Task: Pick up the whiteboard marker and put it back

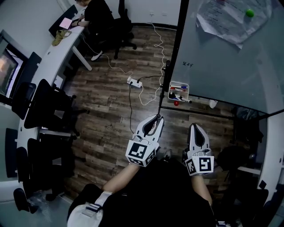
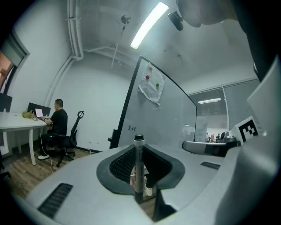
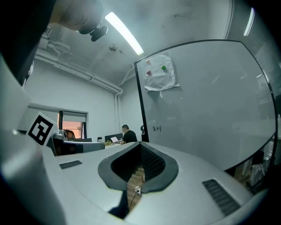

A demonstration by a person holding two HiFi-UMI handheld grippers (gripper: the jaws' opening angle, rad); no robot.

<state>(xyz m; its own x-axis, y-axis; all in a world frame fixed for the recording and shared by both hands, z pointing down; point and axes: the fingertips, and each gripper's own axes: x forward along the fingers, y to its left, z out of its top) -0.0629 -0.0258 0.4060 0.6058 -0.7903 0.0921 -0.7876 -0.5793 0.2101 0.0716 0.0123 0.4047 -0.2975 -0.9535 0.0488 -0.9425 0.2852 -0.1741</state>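
A whiteboard marker (image 2: 139, 167) with a black cap stands upright between the pads of my left gripper (image 2: 138, 147), which is shut on it. In the head view the left gripper (image 1: 155, 119) is held level over the wooden floor and points toward the whiteboard (image 1: 222, 57). A small white marker tray (image 1: 179, 92) with several markers hangs at the board's lower left edge, ahead of both grippers. My right gripper (image 1: 195, 127) is beside the left one. Its jaws (image 3: 140, 145) meet at the tips with nothing between them.
A person (image 1: 95, 17) sits at a desk at the far left, with black office chairs (image 1: 44, 106) along it. A power strip (image 1: 134, 82) and cables lie on the floor ahead. A paper sheet (image 1: 230, 20) with a green magnet (image 1: 250, 13) hangs on the board.
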